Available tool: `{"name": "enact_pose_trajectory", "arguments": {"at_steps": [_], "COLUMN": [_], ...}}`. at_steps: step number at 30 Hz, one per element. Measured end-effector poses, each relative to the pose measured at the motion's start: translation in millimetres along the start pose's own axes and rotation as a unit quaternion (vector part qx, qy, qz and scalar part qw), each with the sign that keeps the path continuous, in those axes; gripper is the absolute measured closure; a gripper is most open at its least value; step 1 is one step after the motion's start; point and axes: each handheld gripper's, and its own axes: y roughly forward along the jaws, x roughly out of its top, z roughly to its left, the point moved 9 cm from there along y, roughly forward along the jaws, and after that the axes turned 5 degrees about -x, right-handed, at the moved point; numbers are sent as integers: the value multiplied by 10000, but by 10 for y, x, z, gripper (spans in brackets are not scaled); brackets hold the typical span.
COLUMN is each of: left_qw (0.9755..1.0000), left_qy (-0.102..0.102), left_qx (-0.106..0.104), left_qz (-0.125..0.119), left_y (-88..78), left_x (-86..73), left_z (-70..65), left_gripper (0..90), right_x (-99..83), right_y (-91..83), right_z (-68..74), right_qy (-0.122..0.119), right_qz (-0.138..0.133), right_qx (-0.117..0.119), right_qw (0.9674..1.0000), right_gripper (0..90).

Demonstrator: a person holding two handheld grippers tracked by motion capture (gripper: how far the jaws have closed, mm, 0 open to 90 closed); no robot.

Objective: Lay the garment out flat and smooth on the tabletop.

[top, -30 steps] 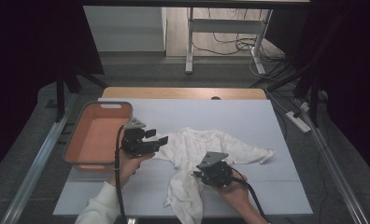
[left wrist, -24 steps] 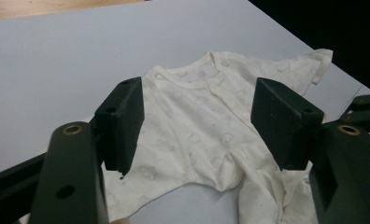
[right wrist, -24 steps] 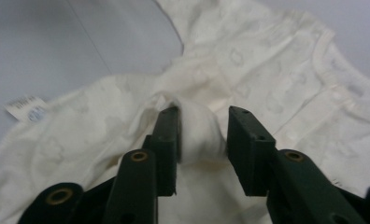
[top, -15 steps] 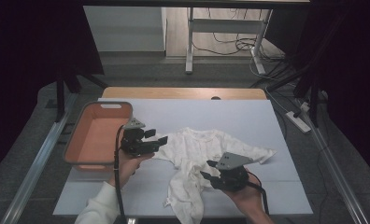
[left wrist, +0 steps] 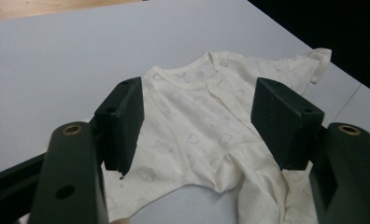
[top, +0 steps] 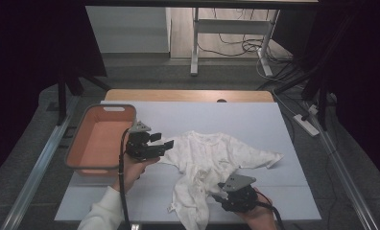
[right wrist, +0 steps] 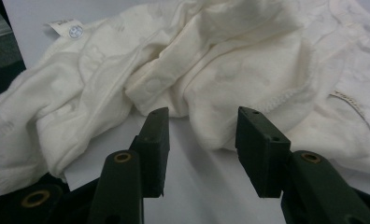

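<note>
A white baby garment lies rumpled on a pale sheet covering the table, its neck toward the far-left side and its legs trailing toward the near edge, so its long axis runs roughly from the far side down toward the person. An orange bin stands at the sheet's left edge, just beside the left gripper.

The left gripper hovers at the garment's left shoulder, its jaws standing wide apart with nothing between them; in the left gripper view the garment spreads flat on the sheet beyond the pads, neckline farthest away.

The right gripper sits low at the near edge, pointing left toward the bunched leg section. Its jaws have just been opening and now stand apart and released, no cloth between them. In the right gripper view a folded hem of the garment lies directly ahead of the fingertips, close but not touching, with bare sheet under the gap.

The right gripper looks the nearer of the two to the crumpled lower end, and the cloth lies straight ahead of it, so a short push forward would likely bring that fold between the pads. A loose bunch could slip or gather in more than one layer.
</note>
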Motion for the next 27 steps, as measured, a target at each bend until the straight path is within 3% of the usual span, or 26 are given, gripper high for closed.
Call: {"name": "enact_pose_trajectory", "arguments": {"at_steps": [8, 16, 19, 27], "left_qw": [10000, 10000, 10000, 10000], "left_qy": [6, 0, 4, -7], "left_qx": [9, 14, 12, 23], "left_qz": [-9, 3, -6, -29], "left_y": [-14, -11, -19, -38], "left_x": [-1, -8, -4, 3], "left_z": [-3, 5, 3, 18], "left_gripper": [348, 348, 348, 348], "right_x": [-53, -68, -60, 85], "right_y": [175, 217, 189, -78], "right_z": [-9, -71, -70, -45], "right_qy": [-199, -259, -287, -304], "right_qz": [284, 337, 318, -14], "right_qx": [-173, -357, -327, -251], "right_qw": [9992, 9985, 9985, 9992], "right_gripper": [613, 779, 837, 855]}}
